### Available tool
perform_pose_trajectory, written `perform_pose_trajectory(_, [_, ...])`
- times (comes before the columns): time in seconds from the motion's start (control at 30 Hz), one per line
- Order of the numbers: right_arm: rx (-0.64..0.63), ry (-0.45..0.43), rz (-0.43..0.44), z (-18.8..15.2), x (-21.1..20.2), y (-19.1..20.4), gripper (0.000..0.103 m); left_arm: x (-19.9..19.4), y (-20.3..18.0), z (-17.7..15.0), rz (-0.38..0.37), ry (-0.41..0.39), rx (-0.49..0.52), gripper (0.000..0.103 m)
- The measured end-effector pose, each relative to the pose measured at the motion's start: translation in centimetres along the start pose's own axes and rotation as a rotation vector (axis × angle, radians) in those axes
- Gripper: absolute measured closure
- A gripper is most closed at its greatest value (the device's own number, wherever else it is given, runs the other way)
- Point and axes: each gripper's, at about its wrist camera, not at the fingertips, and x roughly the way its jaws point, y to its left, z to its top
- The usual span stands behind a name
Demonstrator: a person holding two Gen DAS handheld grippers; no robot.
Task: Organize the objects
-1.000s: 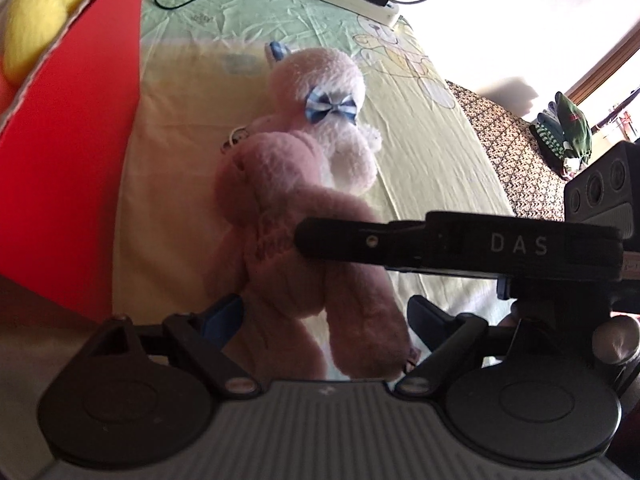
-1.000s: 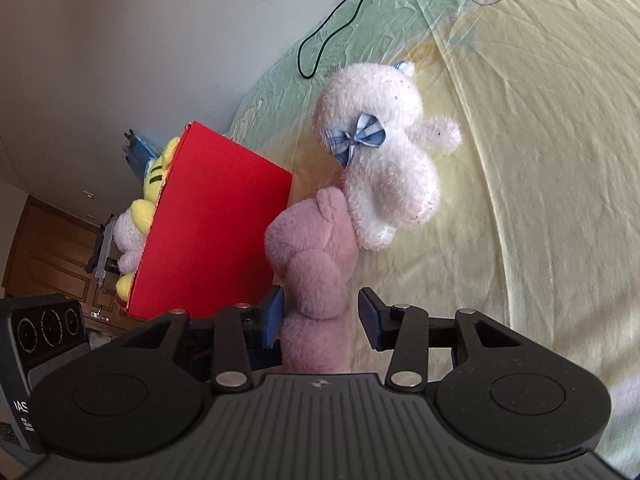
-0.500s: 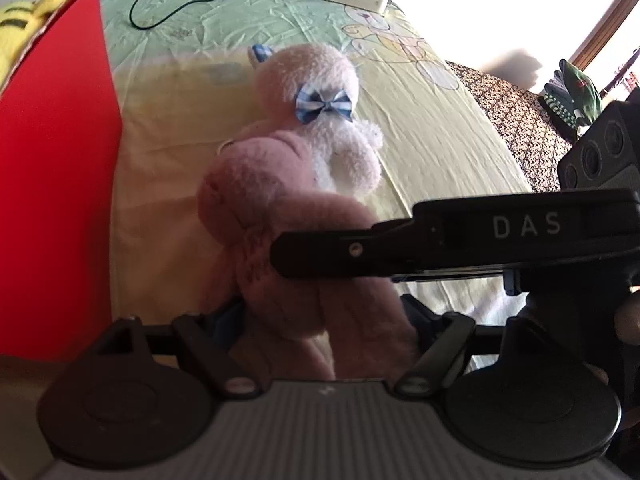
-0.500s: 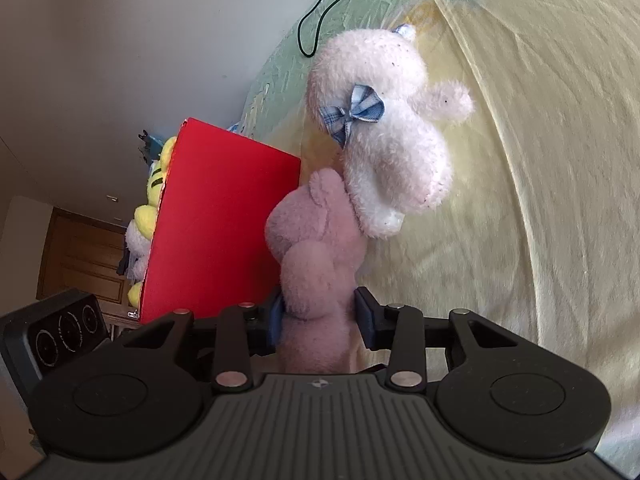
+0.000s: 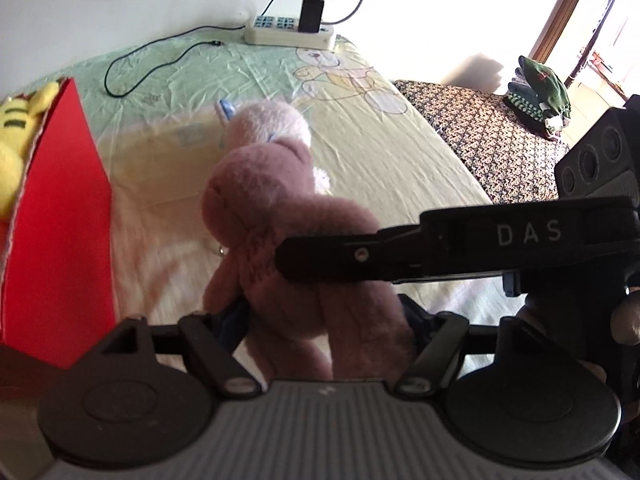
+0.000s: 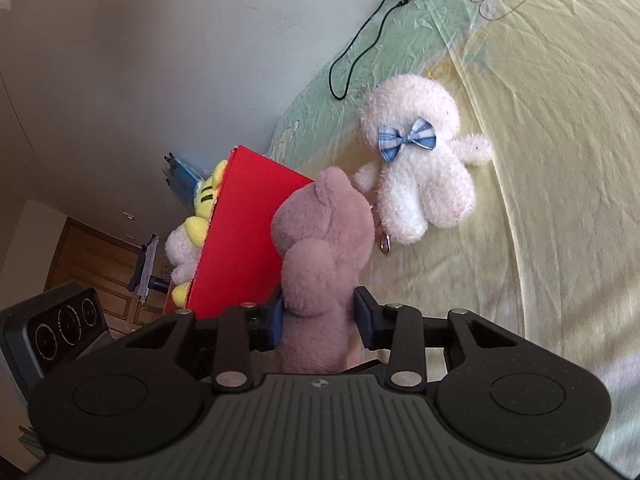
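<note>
While the pink teddy [image 6: 320, 256] sits just beside the red box [image 6: 244, 240], the right gripper [image 6: 320, 312] pinches it around the middle, with both fingers pressed into its fur. The left gripper [image 5: 324, 320] has the teddy's legs between its fingers, close on both sides, but I cannot tell if it is squeezing. The teddy's head is up off the yellow sheet [image 6: 560, 200], near the top edge of the box. A white bunny [image 6: 424, 168] with a blue bow [image 6: 406, 138] lies flat on the sheet, on the far side of the teddy from the box. A yellow toy [image 6: 208, 200] peeks out of the box. A power strip [image 5: 288, 32] lies far behind the box, by the wall.
</note>
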Motion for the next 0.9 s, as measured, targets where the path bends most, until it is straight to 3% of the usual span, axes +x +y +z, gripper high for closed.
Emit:
perform_pose_trajectory(0.5, [-0.123, -0.179, 0.071, -0.6, -2.1, 5.8, 0.064, -7.6, 1.0, 0.6, -0.039, -0.198, 0.04, 0.028])
perform_pose_trajectory(0.9, [-0.16, -0.302, 0.09, -2.6, 1.1, 13.3, 0.064, -15.0, 8.1, -0.3, -0.102, -0.311, 0.074, 0.028])
